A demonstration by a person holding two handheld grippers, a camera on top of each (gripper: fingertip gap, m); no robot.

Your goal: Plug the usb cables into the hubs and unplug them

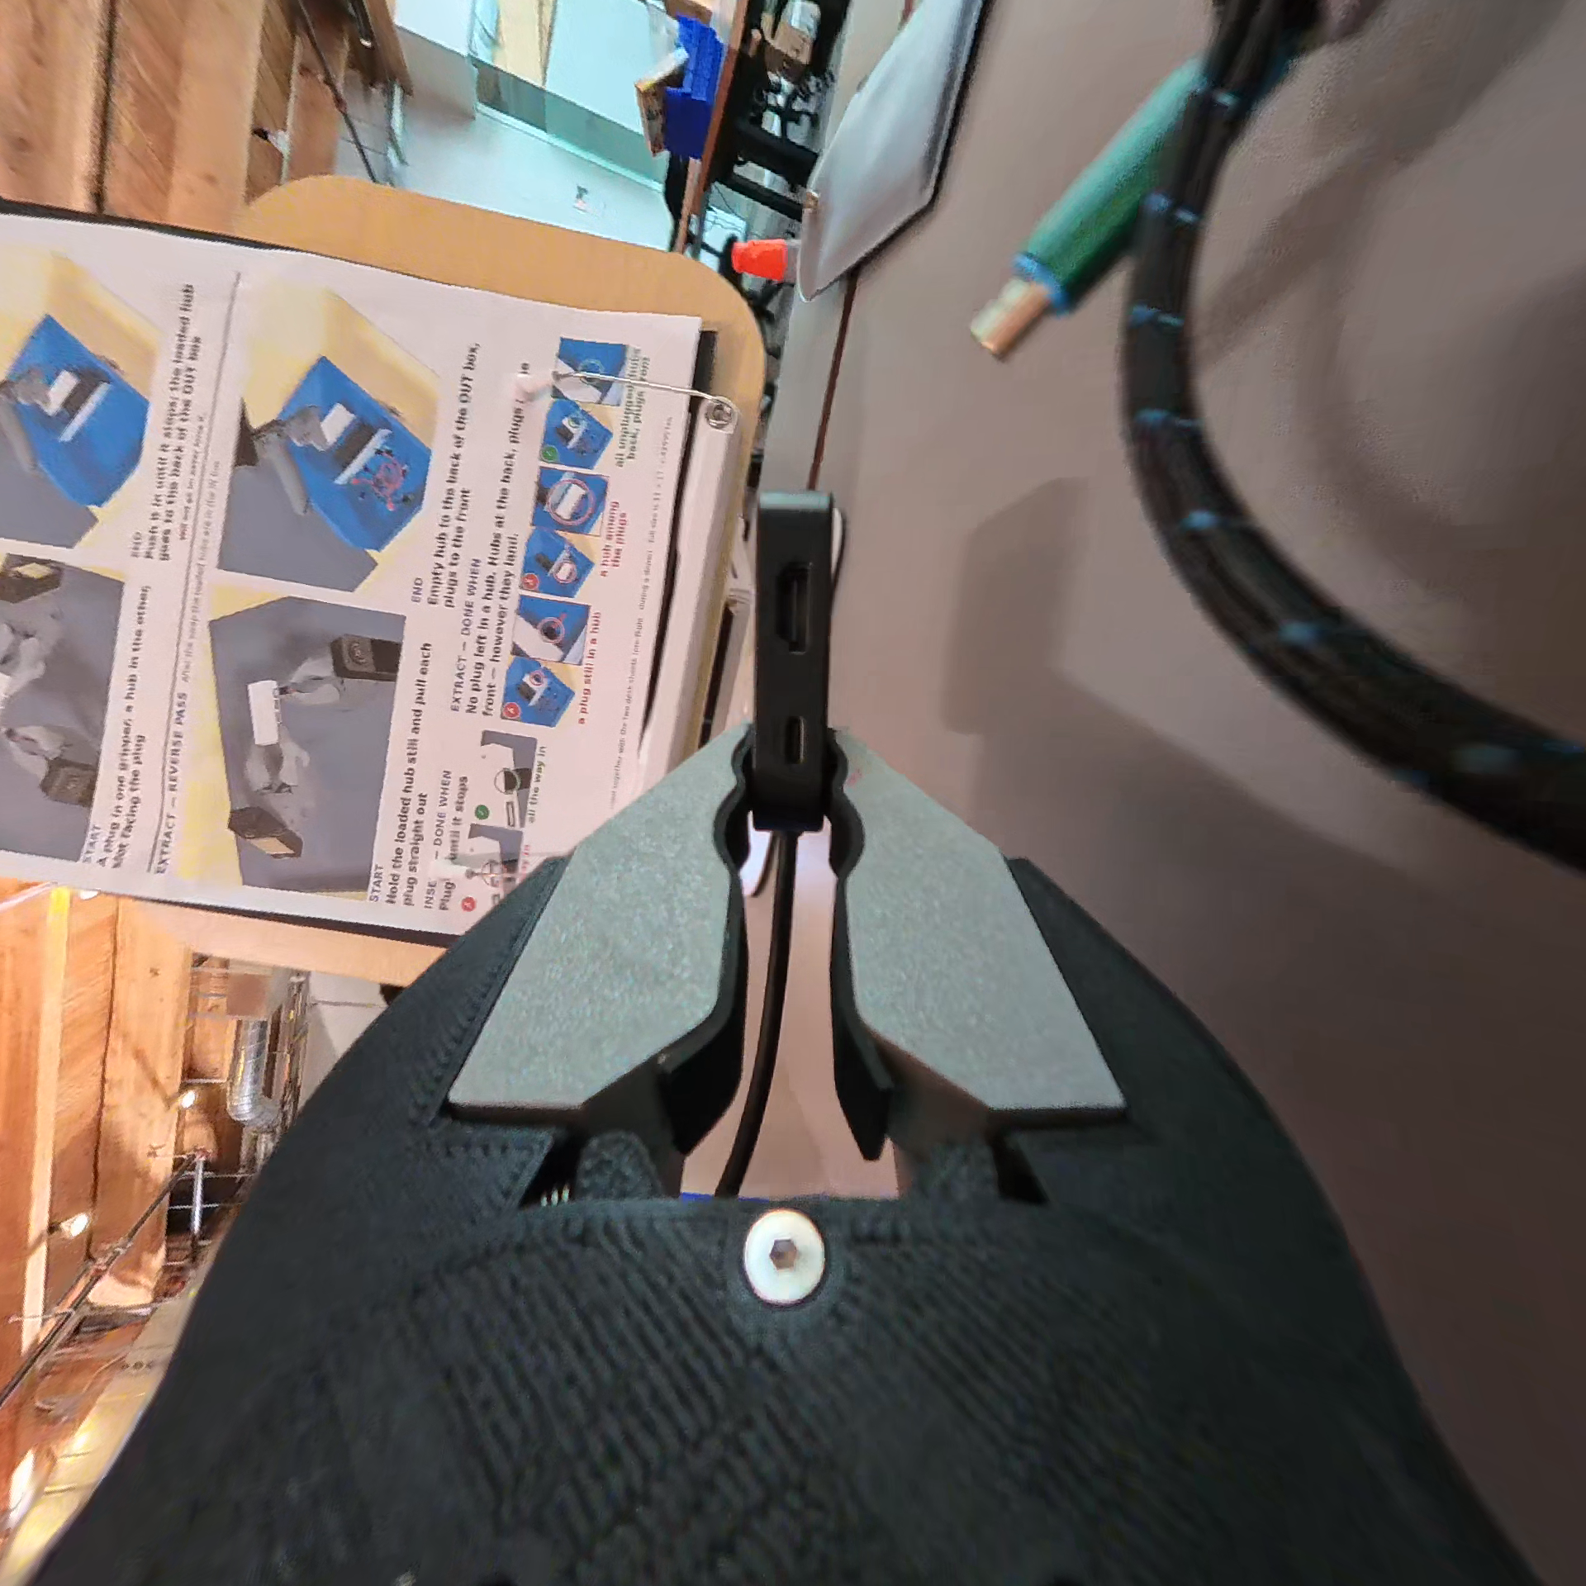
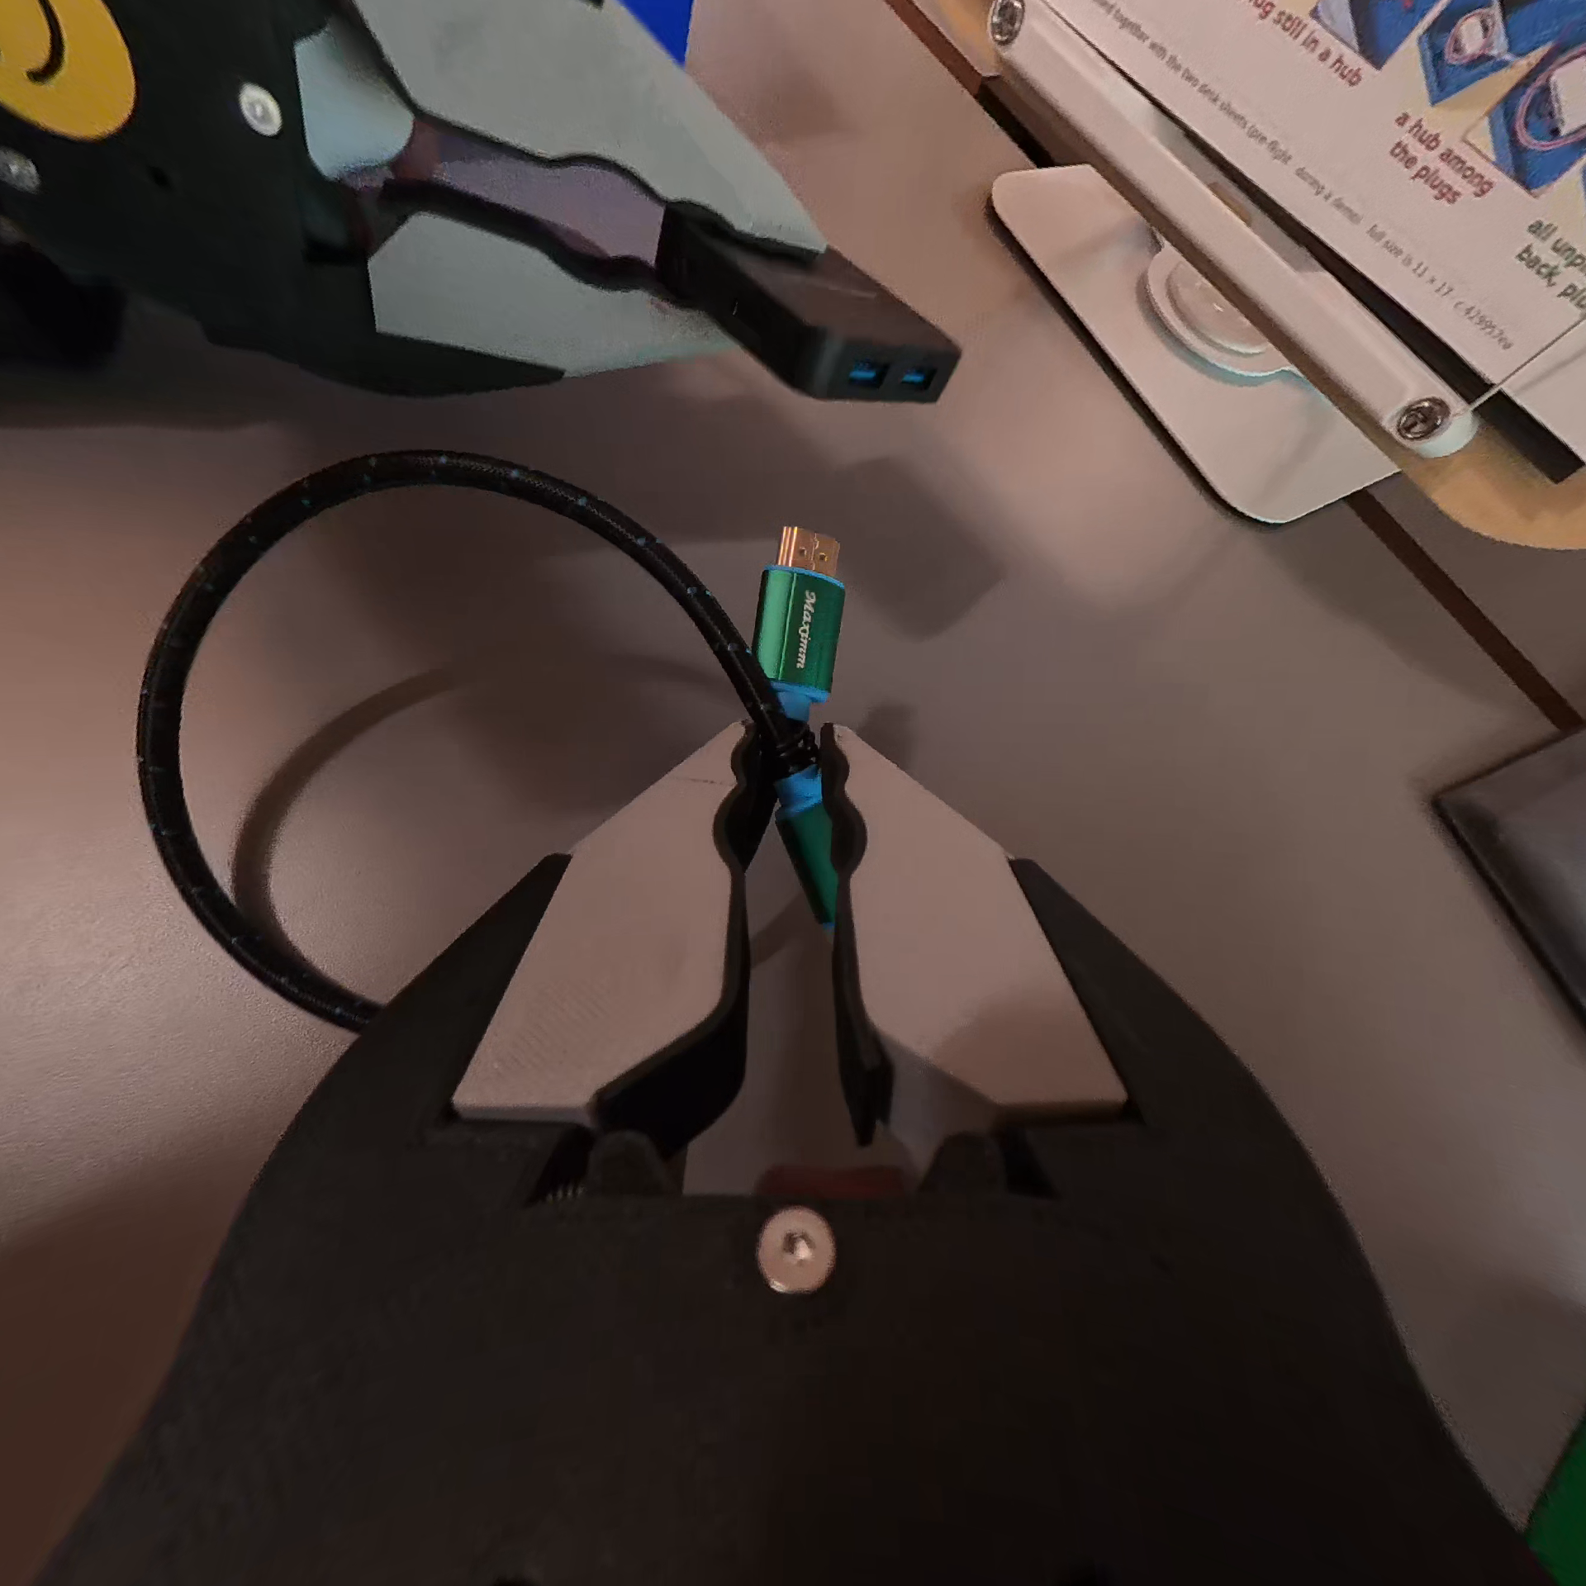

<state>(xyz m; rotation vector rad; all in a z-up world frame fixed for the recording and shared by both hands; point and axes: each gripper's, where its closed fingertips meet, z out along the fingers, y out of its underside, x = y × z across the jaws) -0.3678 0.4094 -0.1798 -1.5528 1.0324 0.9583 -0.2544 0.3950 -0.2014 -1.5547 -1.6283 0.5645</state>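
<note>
While left hand-held gripper (image 1: 789,777) pinches black hub (image 1: 794,601), right hand-held gripper (image 2: 785,755) clamps looped cable (image 2: 214,601) near green plug (image 2: 800,631), above worktop (image 2: 1116,729).

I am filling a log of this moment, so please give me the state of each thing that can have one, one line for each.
Left tongs: shut on the black hub.
Black hub: held off the desk, every visible port empty.
Right tongs: shut on the braided cable.
Green plug: unplugged, gold tip bare, apart from the hub.
Braided cable: bent into a loop.
Printed sheet: fixed on a white stand.

place: likely lab | cues: instruction sheet (image 1: 343,558); wire shelving (image 1: 129,1244)
</note>
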